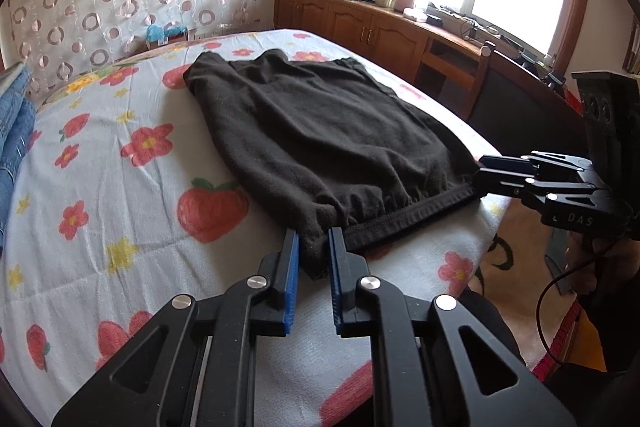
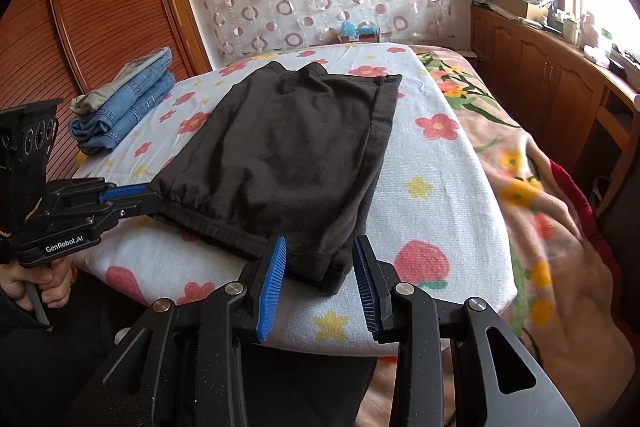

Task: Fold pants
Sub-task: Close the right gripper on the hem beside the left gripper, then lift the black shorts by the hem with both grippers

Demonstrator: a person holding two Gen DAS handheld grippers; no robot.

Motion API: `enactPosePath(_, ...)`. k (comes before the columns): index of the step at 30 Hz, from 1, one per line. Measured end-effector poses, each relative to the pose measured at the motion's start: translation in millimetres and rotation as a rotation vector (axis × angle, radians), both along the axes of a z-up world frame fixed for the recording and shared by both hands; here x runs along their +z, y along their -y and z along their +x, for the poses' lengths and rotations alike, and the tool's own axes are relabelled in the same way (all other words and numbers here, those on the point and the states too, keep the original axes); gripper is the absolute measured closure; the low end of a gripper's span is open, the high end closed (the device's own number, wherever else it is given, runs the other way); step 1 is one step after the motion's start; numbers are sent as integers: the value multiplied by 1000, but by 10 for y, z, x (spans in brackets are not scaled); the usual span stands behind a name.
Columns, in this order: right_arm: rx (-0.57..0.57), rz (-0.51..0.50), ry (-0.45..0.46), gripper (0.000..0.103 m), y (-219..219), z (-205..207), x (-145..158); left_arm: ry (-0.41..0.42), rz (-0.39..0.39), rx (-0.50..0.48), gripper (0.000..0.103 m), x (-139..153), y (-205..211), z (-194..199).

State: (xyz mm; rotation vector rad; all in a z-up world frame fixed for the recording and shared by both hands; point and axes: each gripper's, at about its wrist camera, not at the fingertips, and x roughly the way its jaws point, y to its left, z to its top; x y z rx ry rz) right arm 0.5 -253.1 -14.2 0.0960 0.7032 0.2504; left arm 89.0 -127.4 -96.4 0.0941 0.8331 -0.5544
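Observation:
Black pants point(image 1: 320, 131) lie folded on a flower-printed white towel point(image 1: 120, 187) on the bed, waistband towards me. My left gripper point(image 1: 313, 239) has its blue-padded jaws partly apart around the near left waistband corner, with cloth between them. In the right wrist view the pants point(image 2: 288, 155) fill the middle, and my right gripper point(image 2: 320, 247) stands open around the near right corner. The left gripper point(image 2: 154, 198) shows at the left there, at the other waistband corner. The right gripper point(image 1: 480, 173) shows at the right of the left wrist view, at the waistband end.
A stack of folded jeans point(image 2: 124, 103) lies on the towel's far left. A wooden cabinet point(image 1: 360, 23) with clutter runs under the window on the right. A floral blanket point(image 2: 520, 187) covers the bed right of the towel. A wooden wardrobe point(image 2: 100, 7) stands at the left.

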Motion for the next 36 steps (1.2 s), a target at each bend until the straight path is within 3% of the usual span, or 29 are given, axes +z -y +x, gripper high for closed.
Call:
enactPosePath(8,-28,10,-12,66,21,53,-17,-8,-3,5,88,-35,-6,5)
enactPosePath(20,-33,-18,-11,67,-7,73,-83,-33,-45,60,66,-93,-107,84)
enactPosePath(24,-15,-7,-14,76,9,75,-82,-21,-49,58,65,-102,-91,76)
enactPosePath(26,-2,3,-16,81,14,79,-82,-17,-53,39,70,-106,-76,62)
enactPosePath(28,11,19,-22,87,29,88,-85,-25,-70,7,85,-101,-49,41)
enactPosePath(31,23,33,-24,93,38,107,-81,-12,-46,4,90,-56,-14,17)
enactPosePath(36,28,61,19,95,53,40,17,39,-80,6,91,204,-76,-61)
